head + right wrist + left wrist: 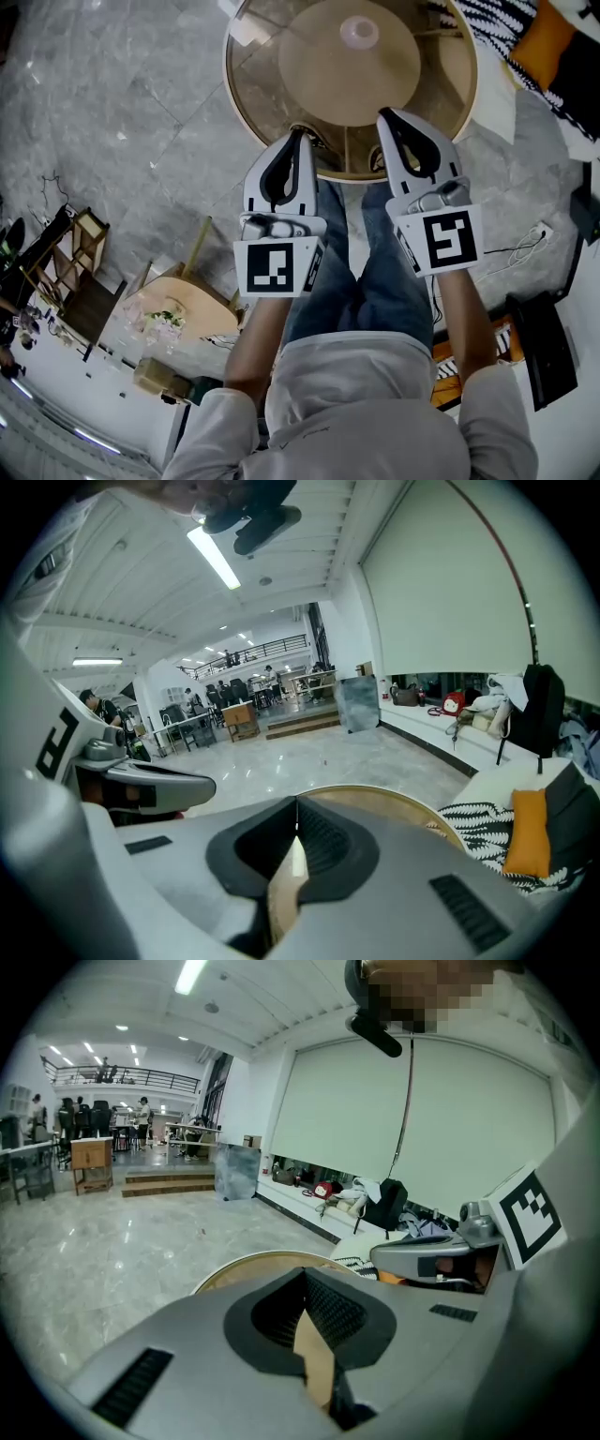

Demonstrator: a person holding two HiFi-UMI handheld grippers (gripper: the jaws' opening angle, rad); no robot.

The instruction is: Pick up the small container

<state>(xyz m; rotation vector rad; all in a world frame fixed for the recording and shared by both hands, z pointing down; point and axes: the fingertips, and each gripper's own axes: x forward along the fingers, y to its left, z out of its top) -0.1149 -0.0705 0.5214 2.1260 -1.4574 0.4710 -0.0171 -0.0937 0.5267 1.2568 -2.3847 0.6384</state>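
My head camera looks steeply down from above onto the left gripper [300,131], the right gripper [384,114] and the near rim of the round table [231,80]. Each gripper camera sits close behind its own jaws, facing forward over that same rim into the hall, with the neighbouring gripper at one side.

left tongs [306,1274] closed, empty | round table [246,1262] beyond tips | right tongs [382,1254] alongside at right
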